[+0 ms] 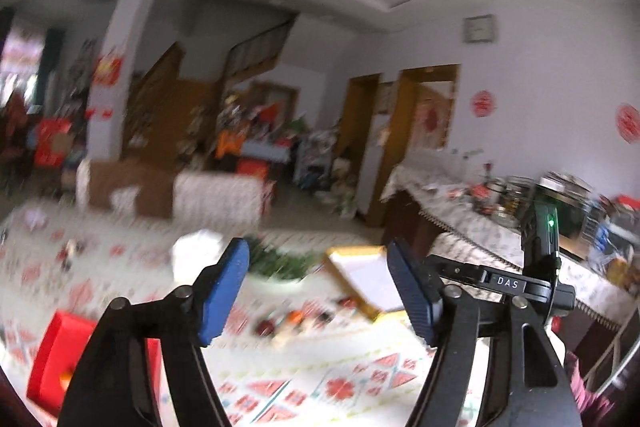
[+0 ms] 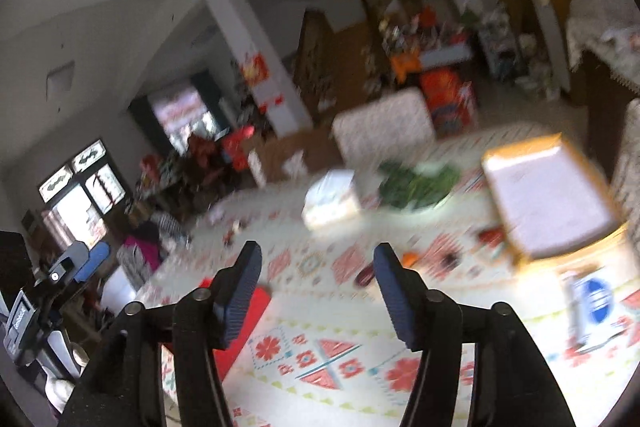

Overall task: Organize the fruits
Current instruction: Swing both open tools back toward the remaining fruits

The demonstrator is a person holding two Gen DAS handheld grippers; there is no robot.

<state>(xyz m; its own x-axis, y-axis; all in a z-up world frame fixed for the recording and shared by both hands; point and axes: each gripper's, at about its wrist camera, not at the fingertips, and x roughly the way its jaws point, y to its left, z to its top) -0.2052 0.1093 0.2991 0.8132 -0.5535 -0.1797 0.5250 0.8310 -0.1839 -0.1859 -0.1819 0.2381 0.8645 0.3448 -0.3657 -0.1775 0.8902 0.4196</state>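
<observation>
The left gripper [image 1: 318, 291] stands with its blue pads spread wide and nothing between them, raised above the patterned tablecloth [image 1: 320, 379] and angled toward the far room. The right gripper [image 2: 316, 293] is likewise spread and empty, tilted so the table runs up toward 1 o'clock.

In the left wrist view, a red box [image 1: 60, 359] lies at 8 o'clock, partly behind the left finger. A blurred row of small fruits [image 1: 296, 323] sits between the fingers, just short of a gold-rimmed tray [image 1: 368, 279] at 1 o'clock. A bowl of greens [image 1: 280, 263] lies at 12 o'clock, and a white object [image 1: 196, 251] at 11.

In the right wrist view, the fruits [image 2: 412, 261] scatter from 12 to 2 o'clock beside the tray [image 2: 548, 195]. Bare cloth lies between both grippers and the fruit. The table's left edge falls away at 9 o'clock.
</observation>
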